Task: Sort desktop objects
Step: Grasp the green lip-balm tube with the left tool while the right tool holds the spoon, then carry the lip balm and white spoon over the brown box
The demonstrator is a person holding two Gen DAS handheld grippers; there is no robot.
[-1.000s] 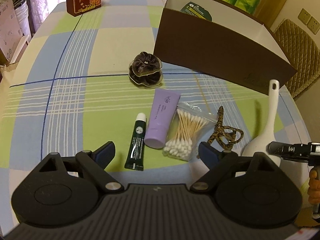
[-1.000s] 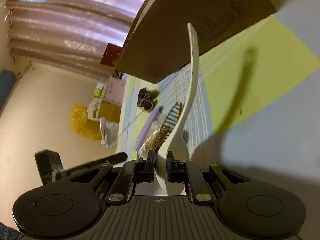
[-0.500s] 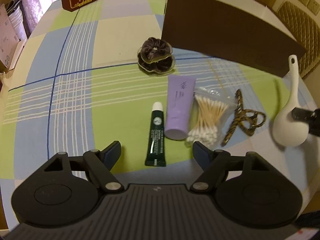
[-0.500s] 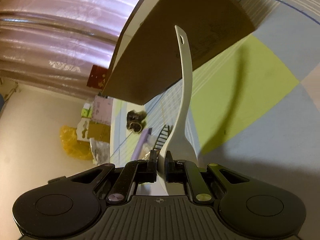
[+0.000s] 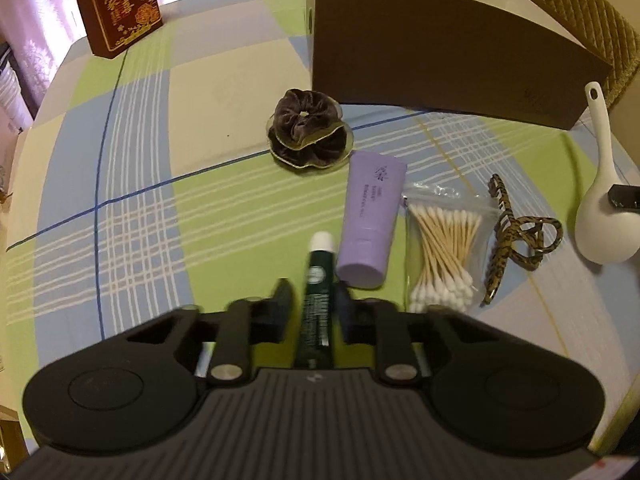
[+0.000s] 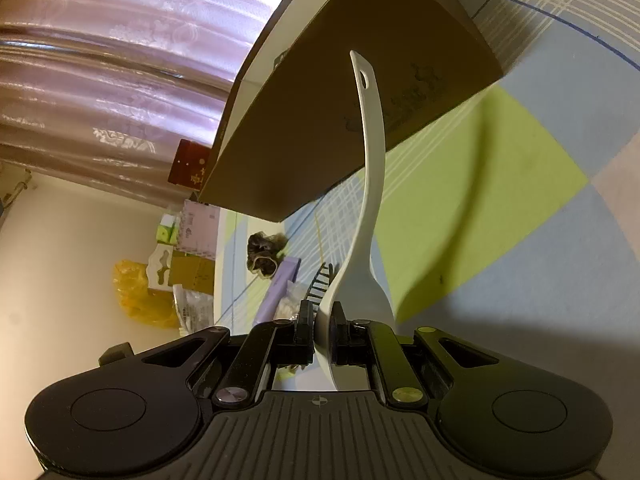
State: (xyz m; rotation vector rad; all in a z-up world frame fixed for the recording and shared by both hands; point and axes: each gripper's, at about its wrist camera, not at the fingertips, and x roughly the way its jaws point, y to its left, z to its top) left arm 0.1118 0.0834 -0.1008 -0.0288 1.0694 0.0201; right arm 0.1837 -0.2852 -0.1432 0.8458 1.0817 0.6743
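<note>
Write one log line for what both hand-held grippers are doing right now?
left hand-held gripper: just closing around dark green tube | right hand-held gripper: shut on white spoon | brown box: open

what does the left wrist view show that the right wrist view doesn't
Only the left wrist view: the left gripper, its jaws just closed around the dark green tube, and the leopard hair clip.
Only the right wrist view: the right gripper shut on the white spoon, and the pink curtain.
Both: spoon, brown box, scrunchie, purple tube.
</note>
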